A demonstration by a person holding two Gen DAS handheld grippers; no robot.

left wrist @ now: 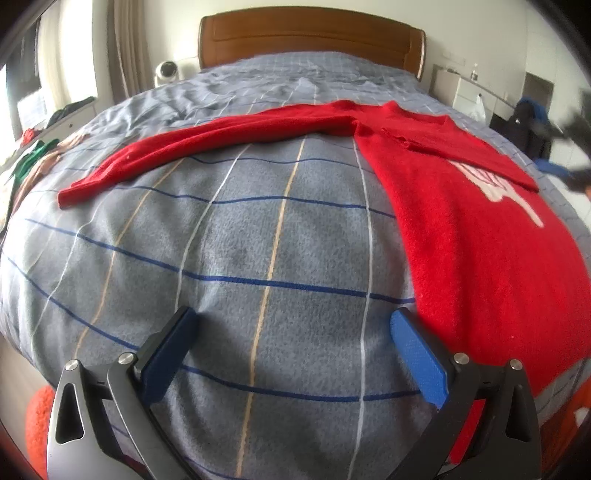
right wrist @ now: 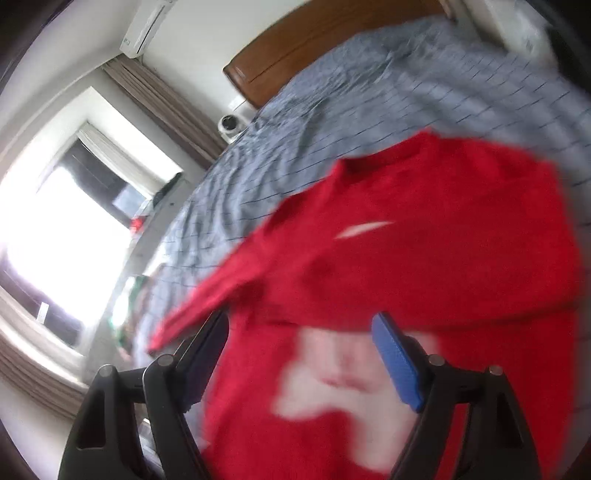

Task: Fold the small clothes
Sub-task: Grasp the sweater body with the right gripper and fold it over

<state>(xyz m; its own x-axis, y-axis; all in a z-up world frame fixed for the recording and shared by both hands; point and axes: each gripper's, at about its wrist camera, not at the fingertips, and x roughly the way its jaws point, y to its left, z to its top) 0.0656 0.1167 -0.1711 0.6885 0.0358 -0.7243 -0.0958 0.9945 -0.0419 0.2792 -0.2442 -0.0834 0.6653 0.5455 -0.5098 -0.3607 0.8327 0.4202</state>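
A red long-sleeved sweater [left wrist: 461, 221] with a white print lies flat on the bed. One sleeve [left wrist: 192, 155] stretches out to the left; the other is folded across the chest. My left gripper [left wrist: 295, 332] is open and empty above the blanket, just left of the sweater's hem. My right gripper [right wrist: 299, 332] is open and empty above the sweater [right wrist: 424, 258], over its white print [right wrist: 340, 387]; that view is blurred. The right gripper also shows at the right edge of the left wrist view [left wrist: 569, 155].
The bed has a grey checked blanket [left wrist: 229, 258] and a wooden headboard [left wrist: 310, 33]. Other clothes [left wrist: 33, 162] lie at the bed's left edge. A white fan [left wrist: 168, 72] stands beside the headboard. A window [right wrist: 55, 229] is on the left. A white cabinet [left wrist: 469, 92] stands at the right.
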